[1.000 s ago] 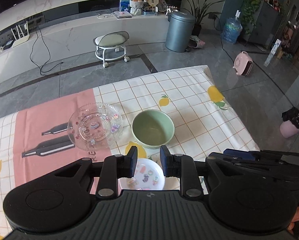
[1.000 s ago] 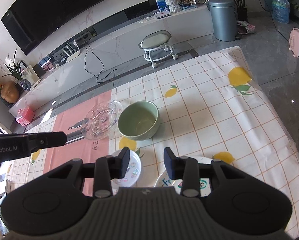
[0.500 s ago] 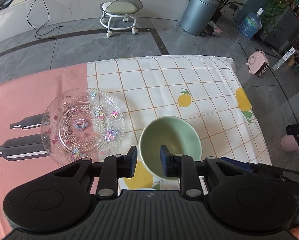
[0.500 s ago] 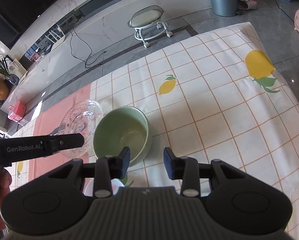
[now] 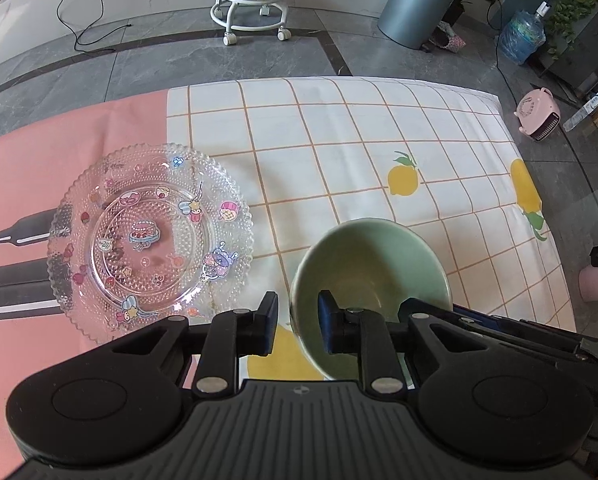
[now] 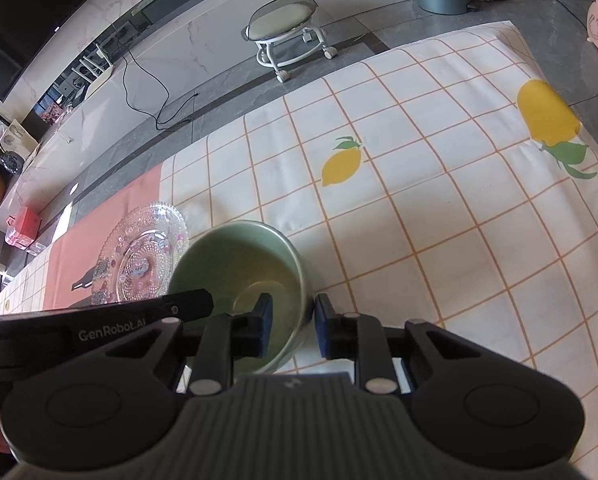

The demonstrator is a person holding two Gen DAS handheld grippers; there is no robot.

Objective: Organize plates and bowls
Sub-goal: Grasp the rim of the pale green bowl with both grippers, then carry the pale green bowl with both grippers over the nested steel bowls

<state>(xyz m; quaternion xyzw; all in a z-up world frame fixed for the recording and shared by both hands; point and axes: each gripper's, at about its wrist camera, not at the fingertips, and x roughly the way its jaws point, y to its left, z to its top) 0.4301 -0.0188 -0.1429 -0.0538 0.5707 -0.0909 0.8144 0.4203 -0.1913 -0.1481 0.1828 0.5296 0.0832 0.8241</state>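
A green bowl (image 5: 369,264) stands upright on the checked tablecloth, also in the right wrist view (image 6: 239,264). A clear patterned glass plate (image 5: 149,236) lies left of it, seen too in the right wrist view (image 6: 141,256). My left gripper (image 5: 297,322) is open, its jaws straddling the bowl's left rim, one finger inside, one outside. My right gripper (image 6: 291,326) is open, its jaws straddling the bowl's right rim the same way. Neither jaw pair is closed on the rim.
The table's far edge (image 5: 339,78) and right edge (image 6: 579,120) drop to the floor. A wheeled stool (image 5: 255,0), a grey bin (image 5: 417,4) and a pink heater (image 5: 539,114) stand beyond the table.
Both grippers have moved forward and down to the green bowl, and their jaws now straddle its rim. The small plates near the front edge have left view.
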